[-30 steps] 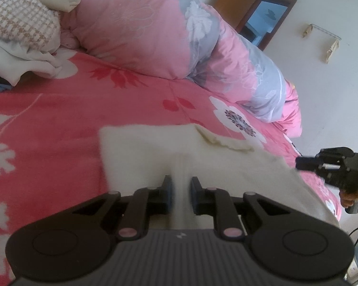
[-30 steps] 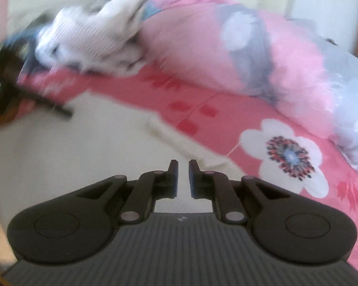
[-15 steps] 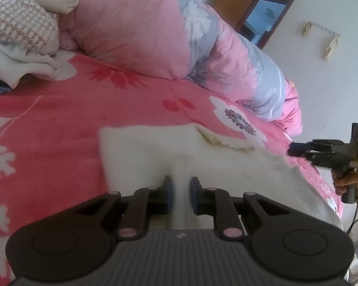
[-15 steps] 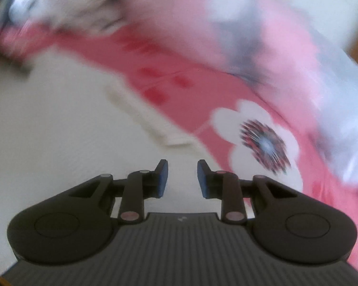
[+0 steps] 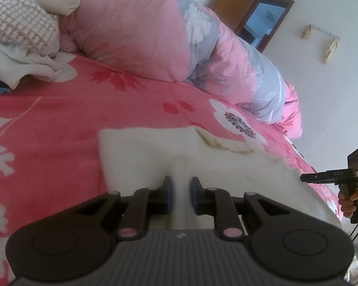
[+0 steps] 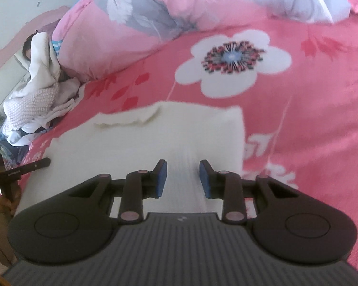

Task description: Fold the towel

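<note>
Cream towel (image 5: 140,157) lies flat on the pink flowered bedspread (image 5: 47,119), near edge toward me, one far corner turned over in a small rumpled flap (image 5: 224,143).

My left gripper (image 5: 181,195) is clamped on a raised ridge of the towel at its near edge; cloth fills the narrow gap between the blue pads (image 5: 168,196). From the right wrist view, this same gripper shows at the towel's left side, fingers reaching onto the cloth.

My right gripper (image 6: 183,178) sits over the towel's near right corner. Jaws opening, pads (image 6: 161,176) apart; towel is below and between them, but I see no pinch.

Behind the towel: a puffed pink-and-grey quilt (image 5: 155,35). Heap of white and checked clothes (image 5: 19,38) at far left. My right hand (image 5: 350,201) shows on its handle at the edge of the left wrist view.
</note>
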Demonstrator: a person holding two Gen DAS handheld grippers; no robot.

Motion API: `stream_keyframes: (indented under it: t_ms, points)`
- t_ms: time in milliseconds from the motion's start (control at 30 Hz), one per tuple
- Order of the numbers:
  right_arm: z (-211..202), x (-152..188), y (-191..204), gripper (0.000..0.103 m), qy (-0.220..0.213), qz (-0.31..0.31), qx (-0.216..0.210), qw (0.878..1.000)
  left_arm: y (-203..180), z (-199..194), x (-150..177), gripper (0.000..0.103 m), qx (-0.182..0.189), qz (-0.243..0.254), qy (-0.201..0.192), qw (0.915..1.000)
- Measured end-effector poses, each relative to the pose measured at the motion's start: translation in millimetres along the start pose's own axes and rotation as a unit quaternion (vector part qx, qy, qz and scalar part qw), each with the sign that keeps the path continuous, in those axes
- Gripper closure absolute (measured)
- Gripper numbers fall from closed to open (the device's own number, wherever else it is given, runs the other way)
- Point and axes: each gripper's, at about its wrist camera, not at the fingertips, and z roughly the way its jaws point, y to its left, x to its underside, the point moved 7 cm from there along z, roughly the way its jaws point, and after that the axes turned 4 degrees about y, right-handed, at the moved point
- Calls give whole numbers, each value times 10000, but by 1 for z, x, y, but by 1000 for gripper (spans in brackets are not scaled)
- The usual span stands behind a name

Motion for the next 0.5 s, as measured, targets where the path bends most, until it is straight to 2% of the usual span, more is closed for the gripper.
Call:
stream_keyframes:
  t_ms: [200, 367, 400, 433, 500]
  points:
    - [9, 1, -8, 73, 89, 254, -285, 9992, -2, 1, 0, 85, -26, 62, -16, 10000]
    - [11, 2, -4, 75, 87, 153, -371, 9992, -3, 1, 0, 85, -56, 96, -48, 9999]
    - [11, 3, -3, 78, 86, 109, -346, 9993, -3, 1, 0, 85, -66, 108, -58, 9999]
    - [12, 3, -2, 88, 81, 68, -314, 9995, -4, 1, 0, 86, -84, 124, -72, 9999]
    - [11, 3, 0, 93, 29, 7, -264, 9996, -5, 0, 0, 87, -124, 159, -102, 9997]
